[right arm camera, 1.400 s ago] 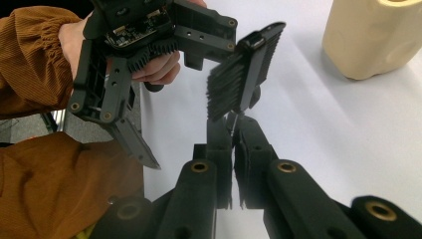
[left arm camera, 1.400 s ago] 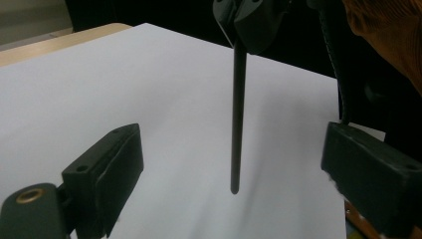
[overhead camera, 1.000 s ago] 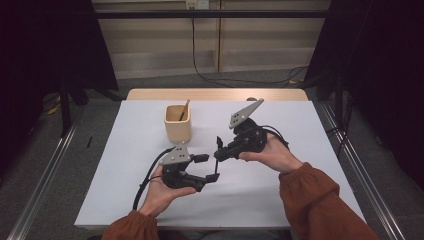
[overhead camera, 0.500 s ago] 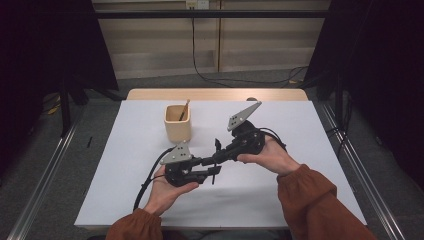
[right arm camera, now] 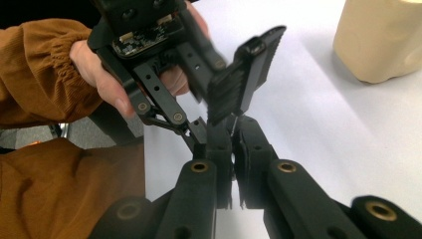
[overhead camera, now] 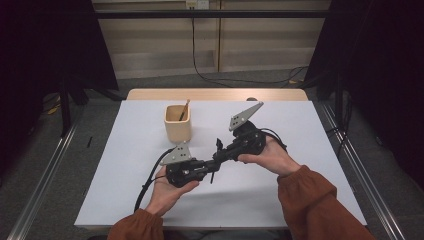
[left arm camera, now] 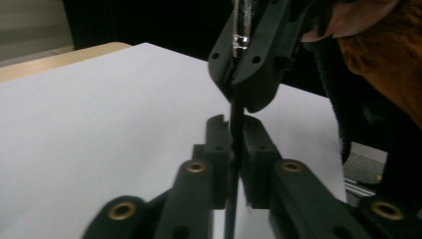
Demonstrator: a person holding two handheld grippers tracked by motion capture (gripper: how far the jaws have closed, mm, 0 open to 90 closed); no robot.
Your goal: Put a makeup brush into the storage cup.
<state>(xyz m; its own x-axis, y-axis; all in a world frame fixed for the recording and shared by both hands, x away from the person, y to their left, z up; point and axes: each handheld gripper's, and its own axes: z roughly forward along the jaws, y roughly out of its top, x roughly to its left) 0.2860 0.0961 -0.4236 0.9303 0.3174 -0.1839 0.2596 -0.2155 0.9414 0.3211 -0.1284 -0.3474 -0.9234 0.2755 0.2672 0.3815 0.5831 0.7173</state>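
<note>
My left hand sits nearest me, palm up on the white table, carrying the left gripper; a second ago this gripper lay well apart from the other, and since then the two have closed in until their tips meet over the middle of the sheet. In the left gripper view its jaws stand almost together, pinching a thin dark rod that runs straight up between them; the rod's ends poke out above and below the meeting point in the high view. Just beyond, the right gripper comes in from my right hand; its jaws are also drawn in tight on the same rod, though in its own view the rod is hard to make out. So I judge this a handover at the shared moment: both hold, neither has let go; the next call is for one side to ease off. Farther back stands the cup, apart, a stick leaning in it.
</note>
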